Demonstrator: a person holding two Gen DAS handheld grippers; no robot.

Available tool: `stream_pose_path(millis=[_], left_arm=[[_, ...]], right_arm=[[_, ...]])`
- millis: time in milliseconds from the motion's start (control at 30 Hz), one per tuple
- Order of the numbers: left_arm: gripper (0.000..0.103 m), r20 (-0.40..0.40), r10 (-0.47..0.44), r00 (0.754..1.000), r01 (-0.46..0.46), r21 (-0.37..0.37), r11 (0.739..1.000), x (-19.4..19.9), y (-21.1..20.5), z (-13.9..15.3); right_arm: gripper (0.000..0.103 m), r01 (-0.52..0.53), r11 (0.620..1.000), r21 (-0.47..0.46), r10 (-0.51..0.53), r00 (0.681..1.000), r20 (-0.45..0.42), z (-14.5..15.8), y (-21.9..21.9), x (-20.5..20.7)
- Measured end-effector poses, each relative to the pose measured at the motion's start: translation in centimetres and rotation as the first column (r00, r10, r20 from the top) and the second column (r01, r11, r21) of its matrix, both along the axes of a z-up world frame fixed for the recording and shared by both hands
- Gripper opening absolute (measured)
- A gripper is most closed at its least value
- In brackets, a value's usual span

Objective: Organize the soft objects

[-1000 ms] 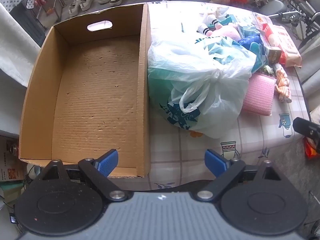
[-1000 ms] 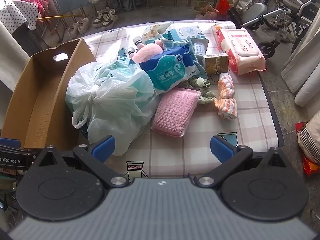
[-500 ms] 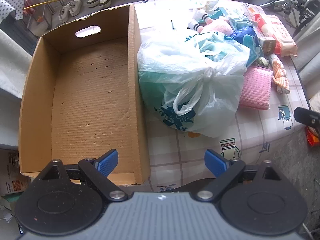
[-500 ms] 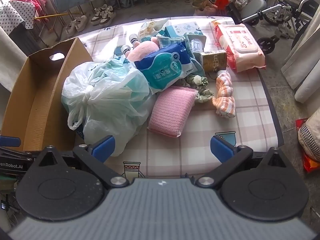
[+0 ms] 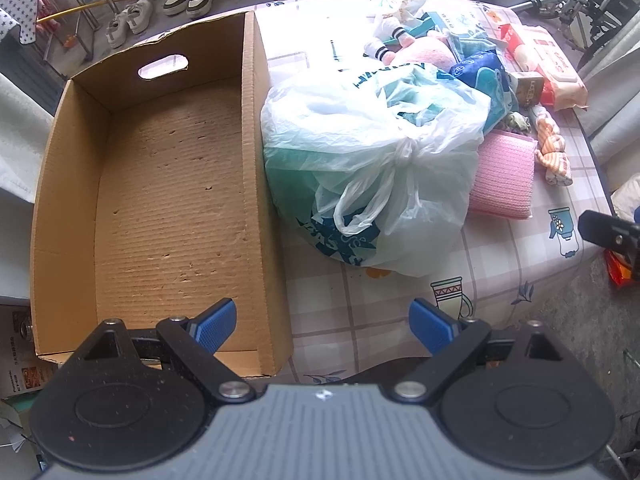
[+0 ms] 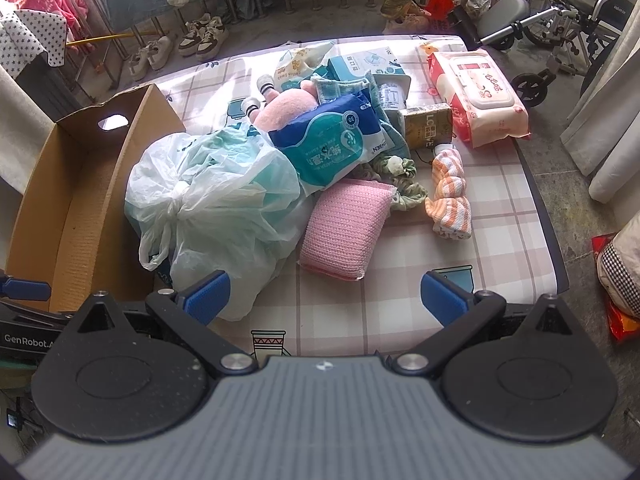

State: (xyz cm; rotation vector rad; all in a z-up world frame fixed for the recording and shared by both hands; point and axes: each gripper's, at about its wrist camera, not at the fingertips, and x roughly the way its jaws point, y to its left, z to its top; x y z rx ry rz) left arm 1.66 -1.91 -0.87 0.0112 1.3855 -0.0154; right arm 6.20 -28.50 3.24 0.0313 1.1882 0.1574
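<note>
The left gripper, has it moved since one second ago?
Yes. In the left wrist view the cardboard box and plastic bag sit a little further left in the picture than before, so the left gripper shifted slightly right; its jaws stay open.

brown cardboard box (image 5: 168,184), translucent white-and-teal plastic bag (image 6: 216,204), pink knit pillow (image 6: 344,226), orange-striped cloth (image 6: 450,196), checked tablecloth (image 6: 400,304)
</note>
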Motion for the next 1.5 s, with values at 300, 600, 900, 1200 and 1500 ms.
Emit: stream_pose_path(millis=[300,600,900,1200,1500], left_arm=[[0.094,-0.004,-0.005,1.000,0.005,0.000,1.000,0.12,-0.13,-0.21],[0.094,-0.010,-0.006,1.000,0.006,0.001,1.000,0.22,-0.25,-0.41],[0.094,-0.013,0.001,1.000,-0.001,0.002,1.000,0.36,-0.19,-0.49],[0.094,-0.013,-0.003,1.000,0.003,0.003,1.000,0.31,-0.21,-0.55],[0.094,-0.013,-0.003,1.000,0.003,0.004,1.000,0.32,-0.23,-0.54]], right_arm=[[0.102,0.000,1.000,-0.010,0.000,1.000,-0.008,-0.19,-0.21,0.03],[0.102,-0.012,1.000,-0.010,0.012,1.000,-0.011,-0.30,-0.24,0.54],[0.102,-0.020,1.000,-0.011,0.019,1.000,-0.010,-0.39,-0.13,0.71],[0.102,-0.020,1.000,-0.012,0.019,1.000,-0.010,-0.45,-0.17,0.76],[0.102,-0.020,1.000,-0.010,0.020,1.000,-0.007,-0.53,-0.38,0.95]])
